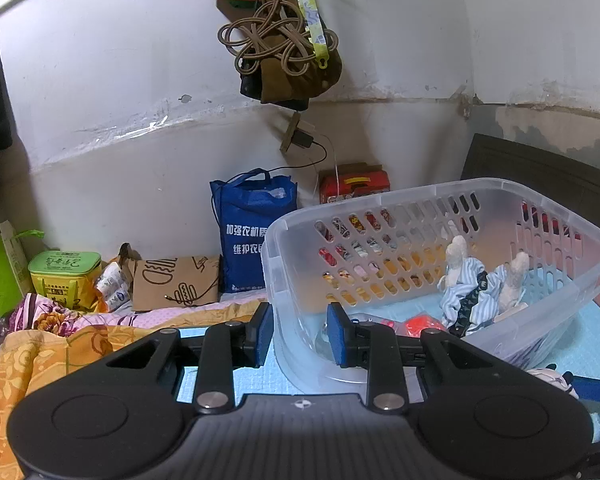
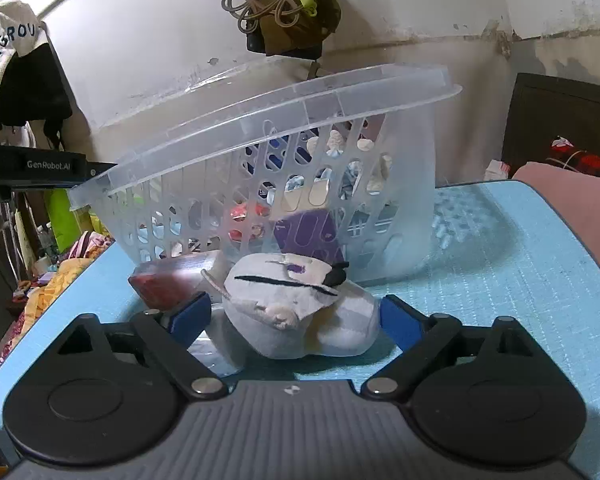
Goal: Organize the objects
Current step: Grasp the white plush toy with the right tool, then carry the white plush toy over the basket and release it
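Observation:
A clear plastic basket (image 1: 420,196) sits tilted on a light blue mat (image 1: 596,332). My left gripper (image 1: 300,336) has one finger on each side of the basket's near wall and grips it. Inside lie a striped cloth doll (image 1: 472,292) and a red item (image 1: 424,326). In the right wrist view the basket (image 2: 260,120) is tipped up on its left side. My right gripper (image 2: 296,320) is open around a white plush toy (image 2: 296,312) with black markings, lying on the mat (image 2: 500,280) in front of the basket. A red-brown packet (image 2: 168,284) lies to its left.
A blue bag (image 1: 252,232), a red box (image 1: 354,184), a brown paper bag (image 1: 176,284) and a green-lidded tin (image 1: 66,272) stand along the wall. A floral blanket (image 1: 40,344) lies left. A dark headboard (image 2: 560,120) and pink pillow (image 2: 580,196) are right.

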